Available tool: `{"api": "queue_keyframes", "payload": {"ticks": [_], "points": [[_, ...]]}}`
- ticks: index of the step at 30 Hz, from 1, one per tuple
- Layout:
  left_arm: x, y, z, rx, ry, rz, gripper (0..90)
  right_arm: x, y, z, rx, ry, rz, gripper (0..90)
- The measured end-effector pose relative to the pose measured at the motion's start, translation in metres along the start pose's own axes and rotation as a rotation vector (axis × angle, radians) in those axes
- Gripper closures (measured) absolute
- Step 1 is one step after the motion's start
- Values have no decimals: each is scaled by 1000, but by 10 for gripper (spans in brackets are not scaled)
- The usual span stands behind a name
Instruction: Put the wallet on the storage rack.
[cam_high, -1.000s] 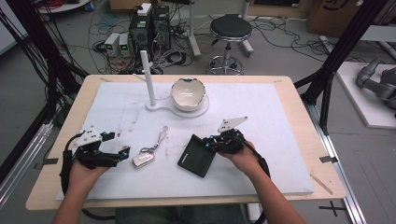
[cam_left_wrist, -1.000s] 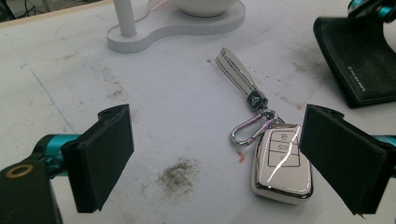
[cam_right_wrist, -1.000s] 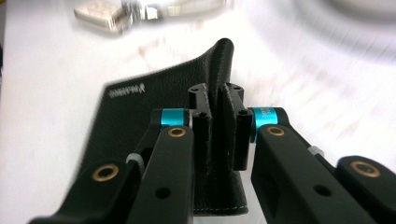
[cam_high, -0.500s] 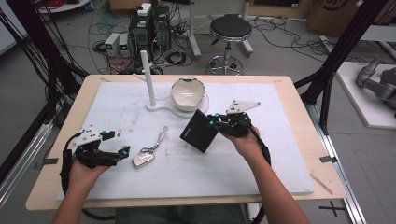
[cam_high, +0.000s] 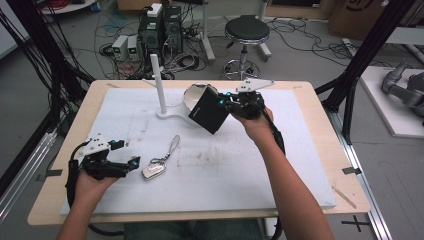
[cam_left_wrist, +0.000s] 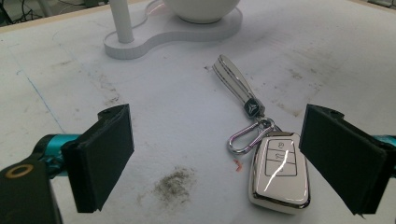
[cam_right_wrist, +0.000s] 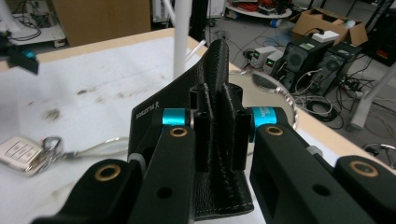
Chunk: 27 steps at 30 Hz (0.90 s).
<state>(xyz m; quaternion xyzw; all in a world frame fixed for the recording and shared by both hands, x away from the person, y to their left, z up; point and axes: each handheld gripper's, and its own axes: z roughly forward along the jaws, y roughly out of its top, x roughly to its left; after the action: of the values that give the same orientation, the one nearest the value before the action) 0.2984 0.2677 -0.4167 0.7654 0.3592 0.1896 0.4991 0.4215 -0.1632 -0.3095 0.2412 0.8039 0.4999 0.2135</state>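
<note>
Right gripper (cam_high: 226, 102) clamped on black leather wallet (cam_high: 209, 110) above white bowl (cam_high: 192, 94); lower level, release inside rim; left gripper (cam_high: 131, 164) jaws apart beside car key fob (cam_high: 153, 170).

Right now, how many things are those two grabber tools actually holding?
1. The right gripper is shut on the black wallet, held above the bowl. The left gripper is open, beside the car key.

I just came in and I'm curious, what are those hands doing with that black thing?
A person holds a tool in each hand. The right tool is clamped on a black leather wallet, holding it up above the table by the white bowl. The left tool rests open on the white mat, its jaws on either side of a car key that nobody has picked up.
</note>
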Motion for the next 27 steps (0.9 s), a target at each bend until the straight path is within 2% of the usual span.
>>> {"api": "queue_keyframes", "payload": {"ticks": [6, 12, 15, 23, 27], "points": [[1, 0, 1, 1, -4, 1, 101, -10, 17, 14, -9, -22, -1, 846], [1, 0, 1, -3, -3, -3, 102, -18, 26, 30, 4, -57, -1, 846], [2, 0, 0, -3, -3, -6, 101, -26, 28, 43, 23, -82, -10, 845], [5, -2, 1, 3, -3, -12, 101, -35, 28, 57, 26, -124, -6, 844], [3, -1, 2, -1, -7, -10, 102, -37, 24, 65, 45, -138, -13, 844]]}}
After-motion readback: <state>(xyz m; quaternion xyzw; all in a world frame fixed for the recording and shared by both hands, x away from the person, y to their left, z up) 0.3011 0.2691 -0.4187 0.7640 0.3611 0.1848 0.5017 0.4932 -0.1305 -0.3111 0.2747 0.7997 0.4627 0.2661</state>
